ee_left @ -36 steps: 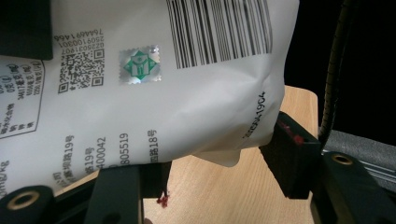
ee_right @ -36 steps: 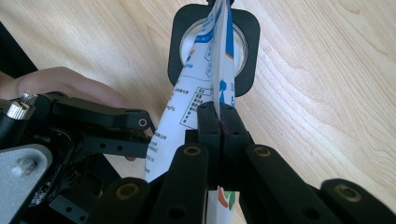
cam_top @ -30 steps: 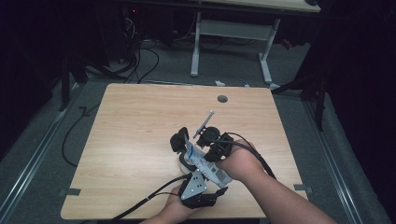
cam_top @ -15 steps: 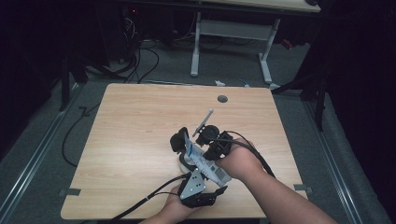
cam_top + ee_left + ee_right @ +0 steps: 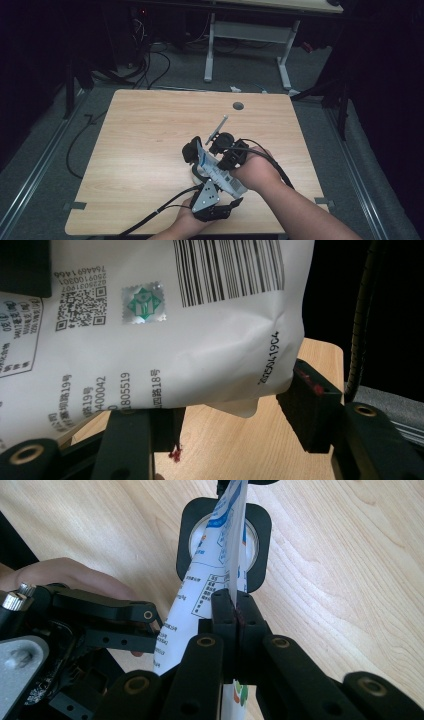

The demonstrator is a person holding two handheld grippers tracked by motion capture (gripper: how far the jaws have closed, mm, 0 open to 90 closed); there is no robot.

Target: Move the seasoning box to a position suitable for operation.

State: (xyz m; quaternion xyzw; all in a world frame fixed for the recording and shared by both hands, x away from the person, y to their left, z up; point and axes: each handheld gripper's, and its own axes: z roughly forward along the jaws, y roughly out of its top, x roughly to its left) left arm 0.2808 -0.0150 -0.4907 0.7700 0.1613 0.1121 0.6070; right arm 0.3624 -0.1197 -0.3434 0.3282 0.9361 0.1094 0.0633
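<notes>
Near the table's [image 5: 150,130] front edge, left to right as I read it:
Left gripper [image 5: 212,202]: by the front edge, just left of the pouch; my view along it shows the jaws standing apart, with the pouch hanging between and above them, unclamped.
Pouch [image 5: 165,335]: white printed bag with a barcode, held edge-up off the table over a round white object in a black square frame [image 5: 192,517].
Right gripper [image 5: 234,611]: just right of the pouch, jaws pressed together on its thin edge.
Done: I judge the pouch lifted and carried by one gripper.
Left: whether it is being opened or emptied, I cannot tell; the left jaws have yet to close.
</notes>
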